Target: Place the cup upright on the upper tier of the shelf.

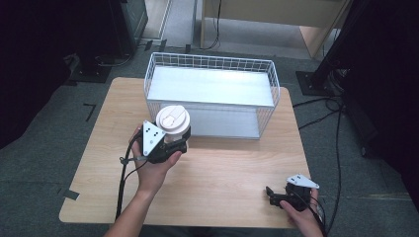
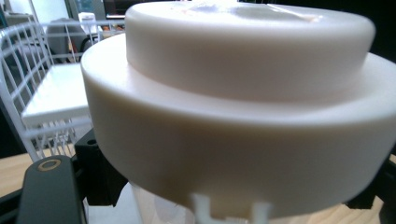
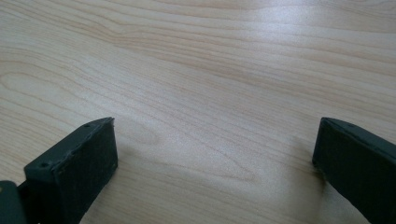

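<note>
A clear cup with a cream-white lid (image 1: 173, 118) is held off the table, just in front of the wire basket (image 1: 212, 60). My left gripper (image 1: 177, 142) is shut on the cup below the lid, with the person's hand wrapped under it. In the left gripper view the lid (image 2: 233, 93) looms very close, the black jaws stand at either side of the cup, and the basket (image 2: 28, 60) lies behind at the left. My right gripper (image 1: 271, 193) rests low near the table's front right, and its jaws (image 3: 215, 158) stand wide open over bare wood.
The white wire basket with a pale flat floor stands at the back middle of the wooden table (image 1: 222, 163). Cables trail from both grippers off the front edge. Dark stands and cables sit on the floor around the table.
</note>
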The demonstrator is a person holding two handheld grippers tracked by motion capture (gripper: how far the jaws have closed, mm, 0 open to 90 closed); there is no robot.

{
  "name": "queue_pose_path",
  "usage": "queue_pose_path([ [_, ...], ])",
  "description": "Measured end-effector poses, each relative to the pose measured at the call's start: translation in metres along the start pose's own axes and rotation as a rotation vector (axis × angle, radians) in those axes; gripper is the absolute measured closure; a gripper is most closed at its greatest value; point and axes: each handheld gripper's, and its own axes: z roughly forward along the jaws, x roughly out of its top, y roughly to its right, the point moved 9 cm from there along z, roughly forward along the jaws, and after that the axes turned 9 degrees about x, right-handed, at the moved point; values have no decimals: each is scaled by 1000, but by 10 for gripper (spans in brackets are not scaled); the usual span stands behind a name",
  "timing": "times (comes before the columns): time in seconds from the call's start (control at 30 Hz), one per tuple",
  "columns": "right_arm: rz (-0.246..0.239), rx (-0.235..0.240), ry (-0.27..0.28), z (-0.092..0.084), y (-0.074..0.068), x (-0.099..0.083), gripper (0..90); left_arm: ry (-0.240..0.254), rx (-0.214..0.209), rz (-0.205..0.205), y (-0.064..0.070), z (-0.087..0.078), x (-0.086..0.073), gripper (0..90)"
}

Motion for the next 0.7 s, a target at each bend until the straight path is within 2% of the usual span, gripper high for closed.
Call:
queue_pose_path([
  [0.1, 0, 0, 1, 0, 0, 0, 0, 8, 4, -2, 0, 1, 8, 159],
  [0.17, 0, 0, 1, 0, 0, 0, 0, 18, 12, 4, 0, 1, 20, 159],
  [0.2, 0, 0, 1, 0, 0, 0, 0, 18, 12, 4, 0, 1, 20, 159],
  [0.27, -1, 1, 0, 0, 0, 0, 0, 15, 29, -5, 0, 3, 29, 159],
  [0.33, 0, 0, 2, 0, 0, 0, 0, 22, 28, -10, 2, 4, 36, 160],
  [0.57, -1, 1, 1, 0, 0, 0, 0, 48, 30, 2, 7, 9, 54, 159],
  [0.7, 0, 1, 1, 0, 0, 0, 0, 72, 37, 25, 8, 13, 68, 160],
])
